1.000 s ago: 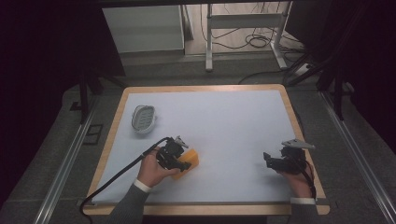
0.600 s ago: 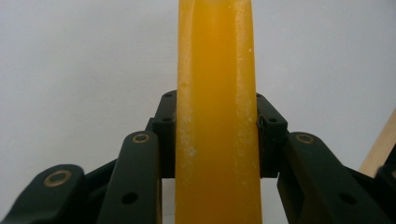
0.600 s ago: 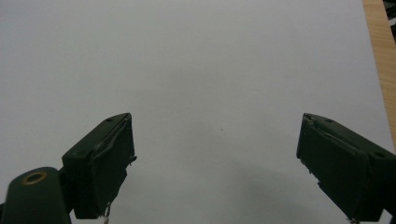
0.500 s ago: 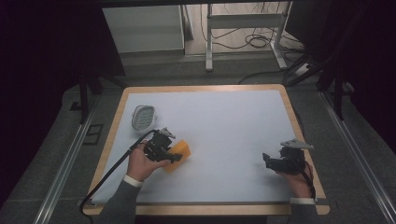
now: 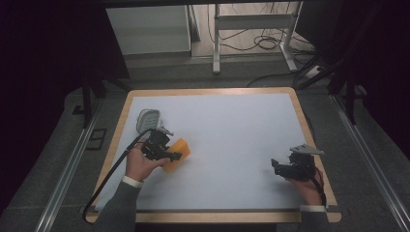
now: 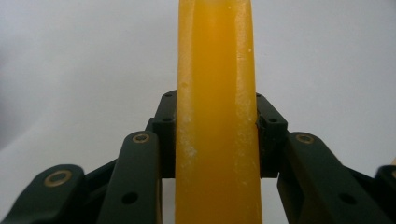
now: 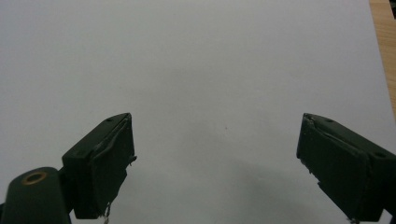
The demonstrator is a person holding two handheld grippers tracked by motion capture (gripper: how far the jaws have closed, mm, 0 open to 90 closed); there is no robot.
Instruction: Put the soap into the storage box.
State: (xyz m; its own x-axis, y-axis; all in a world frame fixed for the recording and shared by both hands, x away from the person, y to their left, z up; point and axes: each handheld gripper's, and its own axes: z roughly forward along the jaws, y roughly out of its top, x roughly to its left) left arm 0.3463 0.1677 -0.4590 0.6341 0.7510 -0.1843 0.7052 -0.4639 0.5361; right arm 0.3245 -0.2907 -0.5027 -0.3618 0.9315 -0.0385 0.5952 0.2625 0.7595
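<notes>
One counter (image 5: 251,203), white top, wood rim; largest item. Two hand-held grippers next. Left hand-held gripper (image 5: 170,155): near left edge of counter, jaws clamped on both flat faces of orange block (image 5: 177,153), block edge-on and upright in left gripper view (image 6: 215,112), lower corner at counter surface. Right hand-held gripper (image 5: 274,165): near right edge, jaws spread wide, nothing between, well apart from block. Grey oval dish (image 5: 147,119): just behind left hand-held gripper, on counter.

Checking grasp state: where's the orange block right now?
In the high view the orange block is clamped in the left gripper at the table's left side, near the grey dish.
</notes>
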